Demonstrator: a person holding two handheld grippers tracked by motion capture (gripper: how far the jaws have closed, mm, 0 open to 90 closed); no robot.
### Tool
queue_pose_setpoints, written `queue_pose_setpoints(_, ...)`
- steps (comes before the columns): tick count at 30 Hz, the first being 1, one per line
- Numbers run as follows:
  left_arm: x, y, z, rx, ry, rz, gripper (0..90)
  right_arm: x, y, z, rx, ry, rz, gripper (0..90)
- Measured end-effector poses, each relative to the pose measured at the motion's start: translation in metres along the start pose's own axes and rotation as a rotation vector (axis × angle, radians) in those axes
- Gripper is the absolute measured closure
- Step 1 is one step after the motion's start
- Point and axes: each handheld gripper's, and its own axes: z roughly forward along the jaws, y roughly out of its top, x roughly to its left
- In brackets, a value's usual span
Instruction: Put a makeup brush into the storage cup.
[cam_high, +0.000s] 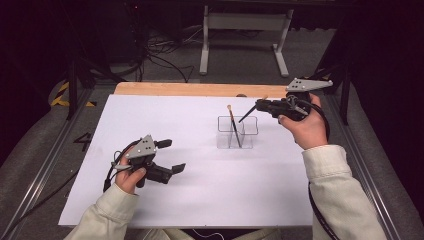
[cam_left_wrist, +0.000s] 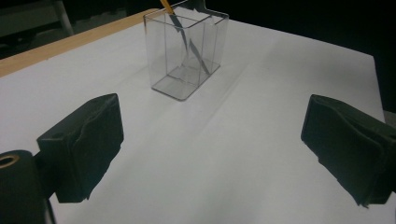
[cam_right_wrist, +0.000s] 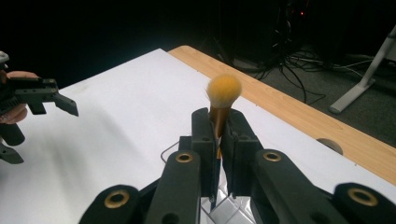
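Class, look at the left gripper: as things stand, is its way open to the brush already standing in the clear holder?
Probably yes. The left gripper is open and empty, with bare white table between it and the clear holder. The brush sticks out above the rim, free to grasp.

We are looking at a white sheet (cam_high: 200, 195) covering the table, with a wooden edge (cam_high: 190, 89) showing at twelve o'clock. Past it, black cables (cam_high: 160, 55) are lying on the grey floor at eleven o'clock, and a white stand (cam_high: 245, 22) is standing at twelve.
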Motion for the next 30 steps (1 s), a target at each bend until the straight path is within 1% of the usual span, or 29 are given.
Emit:
queue_pose_setpoints(5, 0.0, -0.001, -0.003, 0.002, 0.005, 0.003, 6.1, -0.002, -0.001, 0.004, 0.019, 0.001, 0.002, 84.6)
queue_pose_setpoints(7, -0.001, -0.002, -0.004, 0.007, 0.008, 0.0, 6.0, -0.003, -0.002, 0.007, 0.036, 0.006, 0.004, 84.6)
queue_pose_setpoints(10, 0.0, -0.002, -0.005, 0.008, 0.013, 0.002, 6.0, -0.004, -0.002, 0.009, 0.044, 0.01, 0.003, 84.6)
queue_pose_setpoints(11, -0.001, -0.003, -0.007, 0.01, 0.015, -0.001, 6.0, -0.004, -0.003, 0.011, 0.057, 0.013, 0.005, 84.6)
queue_pose_setpoints(15, 0.0, -0.003, -0.008, 0.006, 0.019, 0.003, 6.0, -0.005, -0.005, 0.016, 0.073, 0.021, 0.009, 84.5)
queue_pose_setpoints(19, -0.001, -0.004, -0.01, 0.007, 0.023, -0.003, 5.9, -0.008, -0.009, 0.02, 0.087, 0.024, 0.017, 84.5)
queue_pose_setpoints(20, -0.001, -0.004, -0.01, 0.007, 0.029, 0.005, 5.9, -0.008, -0.009, 0.02, 0.087, 0.024, 0.017, 84.5)
queue_pose_setpoints(22, -0.001, -0.004, -0.012, 0.0, 0.027, 0.004, 5.9, -0.008, -0.01, 0.022, 0.097, 0.024, 0.01, 84.5)
queue_pose_setpoints(24, -0.001, -0.004, -0.012, 0.005, 0.025, 0.007, 5.9, -0.008, -0.01, 0.023, 0.1, 0.024, 0.009, 84.5)
queue_pose_setpoints(26, -0.001, -0.004, -0.011, 0.005, 0.021, 0.001, 5.9, -0.008, -0.011, 0.024, 0.1, 0.026, 0.009, 84.5)
queue_pose_setpoints(30, -0.001, -0.004, -0.012, 0.002, 0.022, 0.001, 5.9, -0.007, -0.011, 0.024, 0.105, 0.027, 0.009, 84.5)
